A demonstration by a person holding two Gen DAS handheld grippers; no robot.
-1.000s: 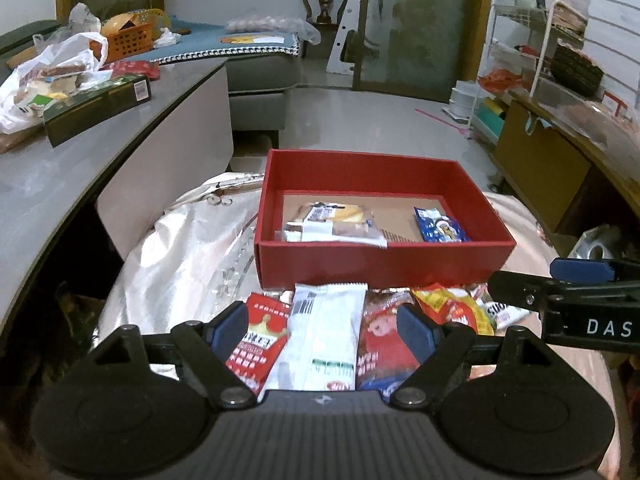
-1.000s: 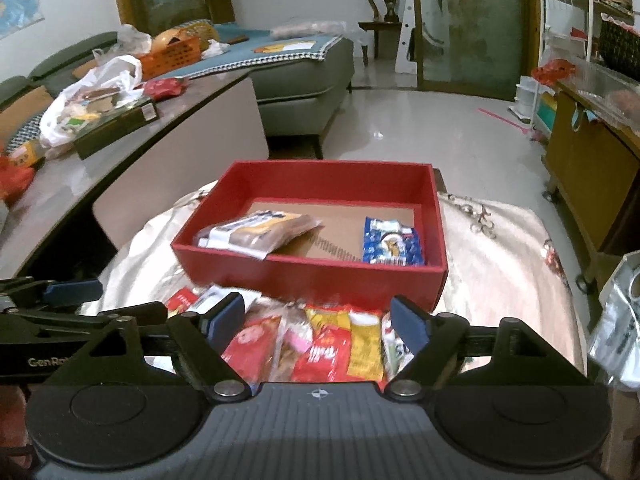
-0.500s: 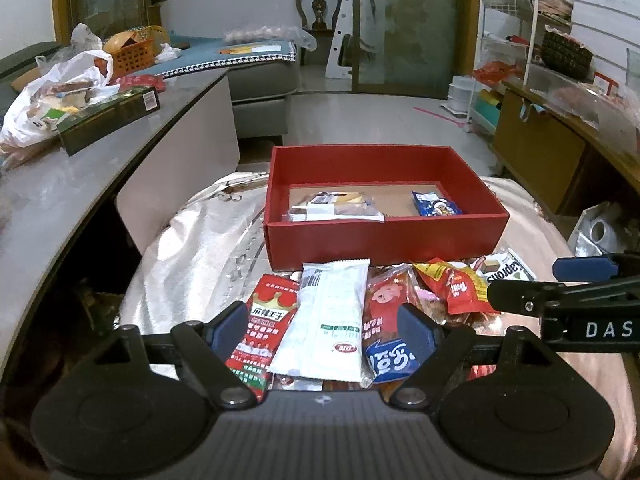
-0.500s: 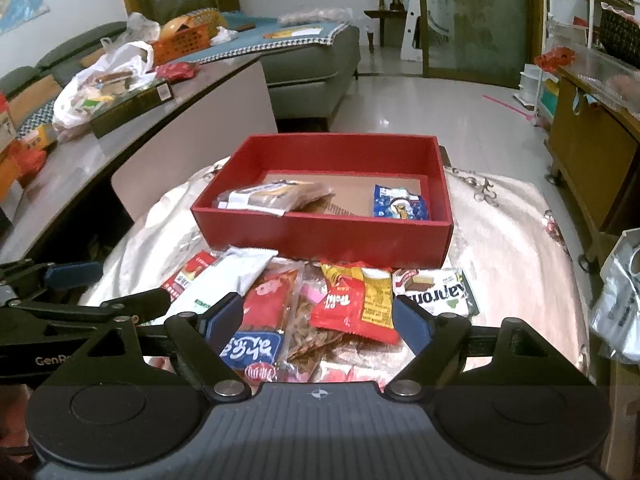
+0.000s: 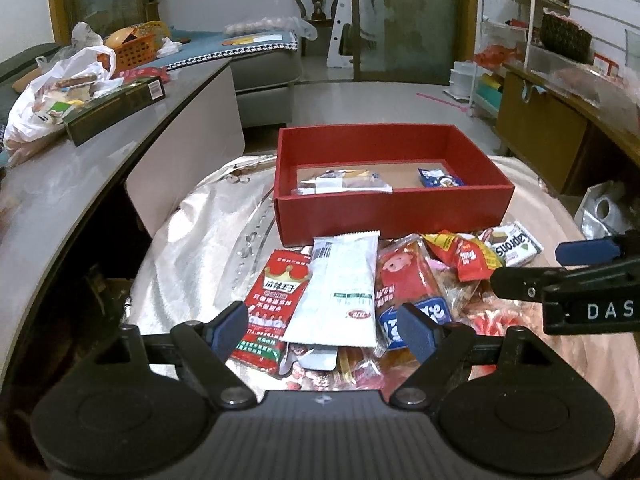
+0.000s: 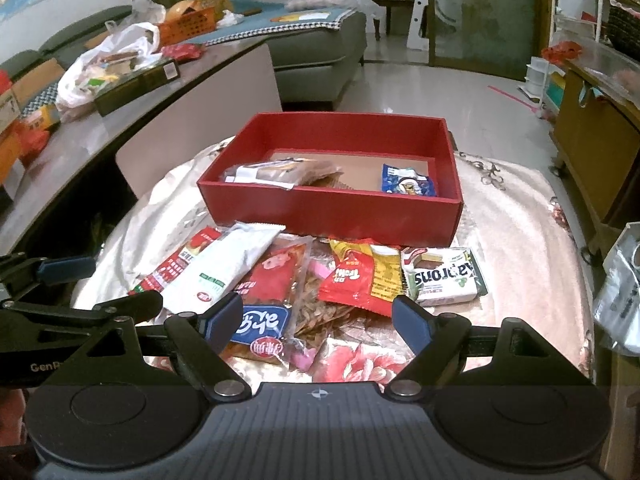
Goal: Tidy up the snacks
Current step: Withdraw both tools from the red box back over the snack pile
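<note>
A red box (image 5: 394, 212) (image 6: 332, 216) stands on a cloth-covered table and holds a clear-wrapped snack (image 5: 344, 184) (image 6: 280, 172) and a small blue packet (image 5: 440, 178) (image 6: 408, 184). In front of it lies a pile of snacks: a white packet (image 5: 340, 292) (image 6: 228, 264), a red crown packet (image 5: 276, 296), a red-and-blue packet (image 5: 404, 284) (image 6: 272, 292), a red-and-yellow packet (image 6: 360, 280) and a wafer pack (image 5: 512, 244) (image 6: 444, 276). My left gripper (image 5: 324, 330) is open and empty above the near pile. My right gripper (image 6: 318, 322) is open and empty beside it.
A long grey counter (image 5: 80, 184) with a white bag (image 5: 52, 100) and a dark box (image 5: 116, 108) runs along the left. A wooden cabinet (image 5: 540, 136) stands at the right. A silver bag (image 6: 620, 292) sits at the table's right edge.
Both grippers have pulled back and up from the red box, so more of the snack pile shows in front of them. Both stay open and empty.
</note>
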